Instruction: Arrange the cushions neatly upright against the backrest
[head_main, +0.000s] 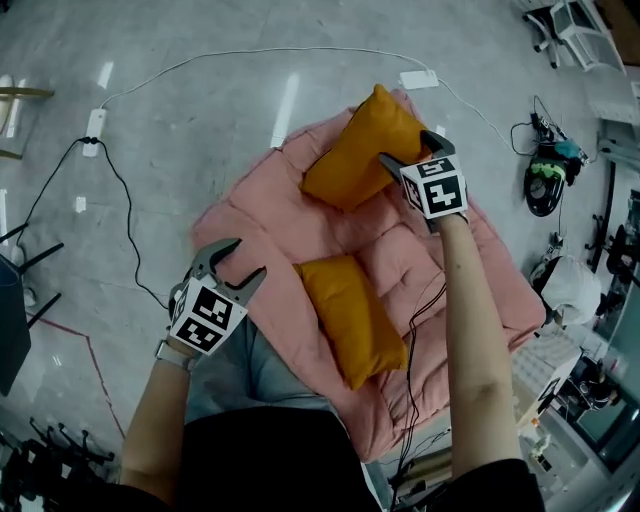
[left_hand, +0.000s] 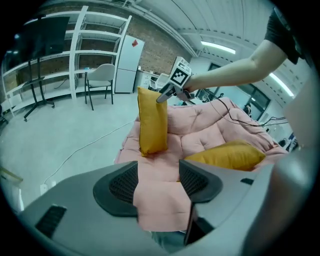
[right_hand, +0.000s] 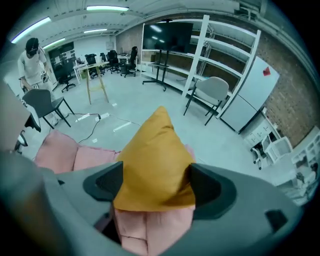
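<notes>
Grey polished floor (head_main: 200, 120) surrounds a pink quilted lounger (head_main: 260, 230). At its far end a mustard-yellow fabric cushion (head_main: 355, 150) stands between the right gripper (head_main: 410, 152)'s wide-spread jaws. A second cushion (head_main: 355, 315) lies flat at its middle, and the left gripper (head_main: 248, 258) gapes empty. The cushions are probably soft, light and floppy, so pinch a top corner.

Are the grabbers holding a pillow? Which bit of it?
Nothing looks gripped. The right gripper has a corner of the upright cushion between wide-open jaws, apparently not squeezing it. The left gripper is open and empty.

Left gripper (head_main: 248, 257), right gripper (head_main: 406, 147): jaws apart
</notes>
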